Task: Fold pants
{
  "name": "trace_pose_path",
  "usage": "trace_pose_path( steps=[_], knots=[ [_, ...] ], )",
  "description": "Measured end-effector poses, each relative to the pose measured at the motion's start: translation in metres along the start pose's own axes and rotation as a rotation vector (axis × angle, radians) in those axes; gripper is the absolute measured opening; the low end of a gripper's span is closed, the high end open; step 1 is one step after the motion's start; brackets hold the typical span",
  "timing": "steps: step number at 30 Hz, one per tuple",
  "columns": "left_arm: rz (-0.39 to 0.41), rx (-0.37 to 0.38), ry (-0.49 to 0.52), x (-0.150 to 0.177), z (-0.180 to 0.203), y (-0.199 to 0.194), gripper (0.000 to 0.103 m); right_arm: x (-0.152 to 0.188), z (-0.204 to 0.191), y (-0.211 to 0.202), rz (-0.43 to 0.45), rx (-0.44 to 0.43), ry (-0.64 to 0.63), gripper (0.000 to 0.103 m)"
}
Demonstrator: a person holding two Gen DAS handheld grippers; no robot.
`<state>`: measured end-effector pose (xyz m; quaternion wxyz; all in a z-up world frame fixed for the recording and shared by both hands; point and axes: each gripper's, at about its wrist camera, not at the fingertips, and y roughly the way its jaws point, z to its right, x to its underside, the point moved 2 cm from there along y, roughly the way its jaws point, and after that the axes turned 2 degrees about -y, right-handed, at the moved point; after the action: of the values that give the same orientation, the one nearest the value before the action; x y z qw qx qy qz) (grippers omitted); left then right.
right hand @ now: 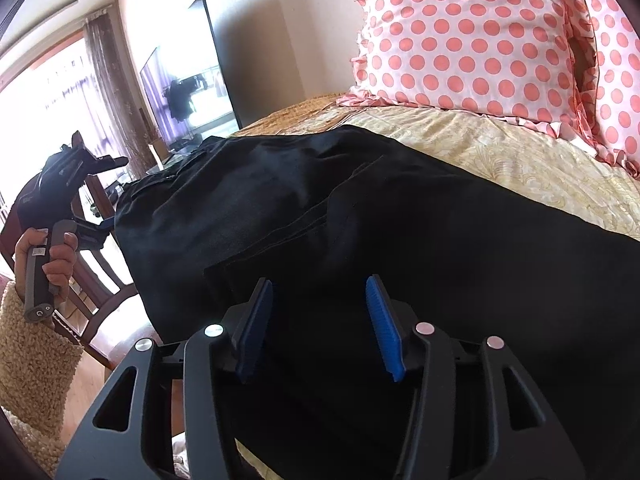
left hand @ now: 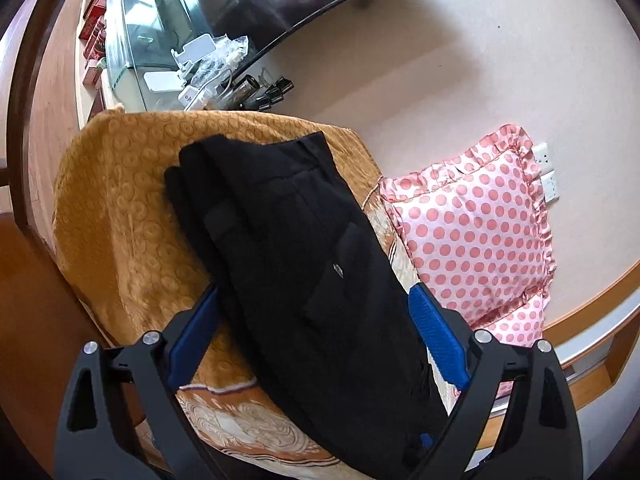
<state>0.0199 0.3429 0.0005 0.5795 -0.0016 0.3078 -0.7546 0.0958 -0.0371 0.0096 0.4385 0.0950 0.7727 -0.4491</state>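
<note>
Black pants (left hand: 296, 248) lie folded lengthwise on the orange-gold bedspread (left hand: 120, 200); they also fill the right wrist view (right hand: 360, 208). My left gripper (left hand: 316, 300) is open, its blue pads either side of the pants above the near part of the cloth. My right gripper (right hand: 320, 300) is open just over the pants, the cloth between its blue pads, which grip nothing. The left gripper also shows at the left of the right wrist view (right hand: 96, 224), held in a hand by the pants' edge.
Two pink polka-dot pillows (left hand: 472, 232) (right hand: 472, 36) lie at the bed's head. A glass stand (left hand: 160, 40) with small items and a TV (right hand: 188, 84) stand beyond the bed. A wooden chair (right hand: 100, 280) stands beside it.
</note>
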Motion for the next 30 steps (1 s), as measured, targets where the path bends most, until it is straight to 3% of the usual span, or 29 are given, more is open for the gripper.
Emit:
trace_pose_path(
  steps=[4,9,10,13,16,19,22,26,30],
  knots=[
    [0.018,-0.035,-0.038,-0.016,-0.008,0.005,0.071,0.002,0.001,-0.002,0.006,-0.001,0.002,0.051],
    [0.029,-0.043,-0.088,-0.027,-0.016,0.008,0.065,0.003,0.005,-0.007,0.016,0.002,0.017,0.051],
    [0.034,-0.058,-0.088,-0.028,-0.016,0.009,0.06,0.004,0.006,-0.008,0.018,0.001,0.019,0.051],
    [0.037,-0.129,-0.097,-0.028,-0.021,0.012,0.027,0.005,0.009,-0.013,0.027,0.007,0.029,0.052],
    [0.047,-0.137,-0.072,-0.027,-0.02,0.01,0.015,0.007,0.014,-0.021,0.048,0.006,0.042,0.057],
    [0.092,-0.173,0.062,-0.022,0.006,0.004,0.011,0.01,0.022,-0.035,0.082,0.009,0.061,0.057],
    [0.116,-0.15,0.217,-0.011,0.052,-0.003,0.009,0.014,0.033,-0.052,0.116,0.029,0.083,0.057],
    [0.081,-0.075,0.405,0.018,0.125,0.0,0.009,0.024,0.053,-0.079,0.167,0.079,0.126,0.057],
    [-0.025,0.042,0.621,0.076,0.212,0.022,0.009,0.039,0.08,-0.109,0.208,0.141,0.209,0.057]
  ],
)
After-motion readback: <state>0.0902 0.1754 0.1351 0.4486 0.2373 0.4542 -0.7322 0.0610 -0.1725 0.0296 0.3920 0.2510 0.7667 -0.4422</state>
